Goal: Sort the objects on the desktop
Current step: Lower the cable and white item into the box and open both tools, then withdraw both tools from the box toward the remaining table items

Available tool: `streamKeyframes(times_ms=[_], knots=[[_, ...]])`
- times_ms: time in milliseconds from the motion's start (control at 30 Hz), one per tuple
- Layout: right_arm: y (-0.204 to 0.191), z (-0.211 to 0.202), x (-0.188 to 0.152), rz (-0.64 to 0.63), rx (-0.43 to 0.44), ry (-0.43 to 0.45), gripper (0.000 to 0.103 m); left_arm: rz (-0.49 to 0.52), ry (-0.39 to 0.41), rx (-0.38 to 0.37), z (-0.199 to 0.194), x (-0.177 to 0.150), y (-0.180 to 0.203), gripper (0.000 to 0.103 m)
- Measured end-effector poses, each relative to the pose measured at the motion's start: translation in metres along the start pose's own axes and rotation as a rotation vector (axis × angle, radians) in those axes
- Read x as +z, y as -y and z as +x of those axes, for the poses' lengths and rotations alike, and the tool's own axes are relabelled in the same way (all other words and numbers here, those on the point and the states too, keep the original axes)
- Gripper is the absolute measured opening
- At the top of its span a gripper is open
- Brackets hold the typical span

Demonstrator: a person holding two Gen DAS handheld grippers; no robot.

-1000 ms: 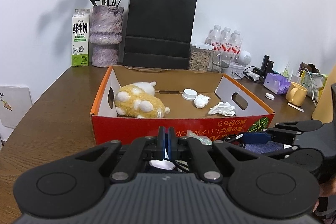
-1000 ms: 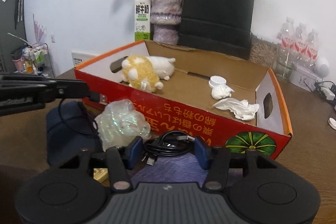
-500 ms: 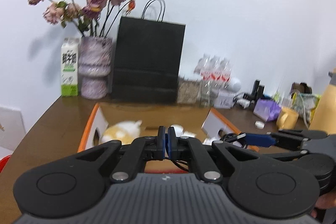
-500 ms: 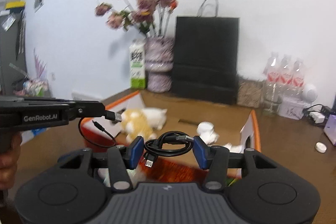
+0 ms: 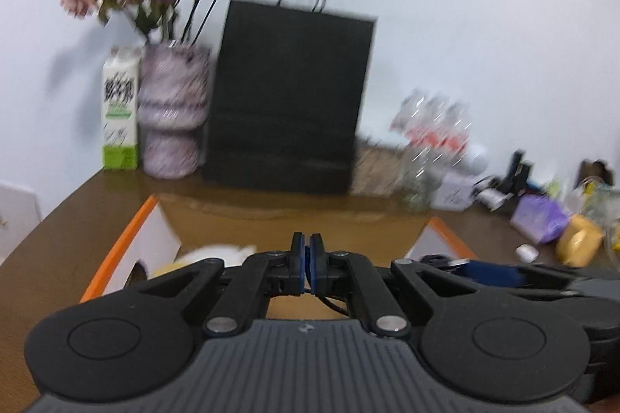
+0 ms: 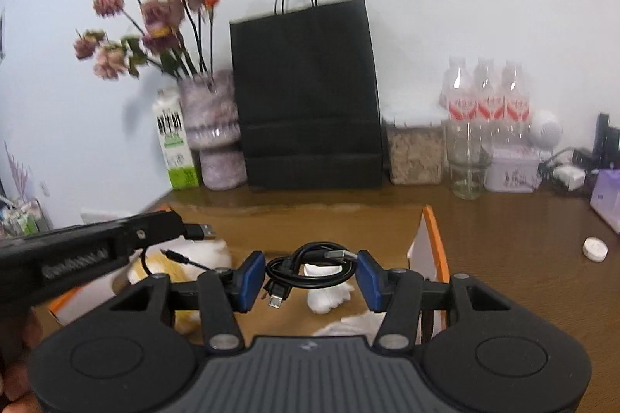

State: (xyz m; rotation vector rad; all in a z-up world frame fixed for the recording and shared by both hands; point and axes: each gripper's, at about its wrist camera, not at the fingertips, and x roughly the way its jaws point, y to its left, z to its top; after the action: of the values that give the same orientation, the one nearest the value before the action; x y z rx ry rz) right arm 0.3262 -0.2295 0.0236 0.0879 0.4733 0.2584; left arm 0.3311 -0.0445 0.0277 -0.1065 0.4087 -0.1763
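My right gripper [image 6: 310, 275] is shut on a coiled black cable [image 6: 298, 282], held between its blue pads above the open cardboard box [image 6: 436, 238]. My left gripper [image 5: 309, 267] is shut on a thin black cable. In the right wrist view the left gripper [image 6: 176, 225] comes in from the left, with that cable's USB plug [image 6: 203, 231] sticking out of its tip and a loop hanging below. Inside the box lie a yellow and white plush toy [image 6: 166, 269] and crumpled white tissue [image 6: 329, 296]. The right gripper [image 5: 484, 271] shows at the right of the left wrist view.
Behind the box stand a black paper bag [image 6: 306, 95], a vase of dried flowers [image 6: 213, 130] and a milk carton [image 6: 174, 145]. To the right are a jar [image 6: 416, 151], a glass [image 6: 467, 165], water bottles [image 6: 484, 95], a white cap [image 6: 595, 249] and a yellow mug [image 5: 579, 244].
Both grippers have risen from the table in front of the box and moved forward over it, each carrying its cable. The red box front and the plastic bag have dropped out of view.
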Motion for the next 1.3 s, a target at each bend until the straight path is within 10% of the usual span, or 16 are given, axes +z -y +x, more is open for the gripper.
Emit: streamKeyframes(times_ms=[367,533,600,1300], knots=[[0.006,0.008,-0.011,0.026,0.011,-0.047,0.052,0.025,-0.058,0.07,0.015,-0.014,-0.002,0.007],[0.004,-0.004,-0.011,0.027,0.008,-0.008,0.085,0.043,0.007,0.142,-0.002,-0.012,-0.002,0.086],[0.003,-0.013,-0.009,0.016,0.002,0.021,0.091,0.031,0.048,0.158,-0.012,-0.011,-0.005,0.103],[-0.009,-0.058,-0.007,-0.035,0.013,0.132,0.103,0.033,0.126,0.179,-0.049,-0.01,-0.003,0.103]])
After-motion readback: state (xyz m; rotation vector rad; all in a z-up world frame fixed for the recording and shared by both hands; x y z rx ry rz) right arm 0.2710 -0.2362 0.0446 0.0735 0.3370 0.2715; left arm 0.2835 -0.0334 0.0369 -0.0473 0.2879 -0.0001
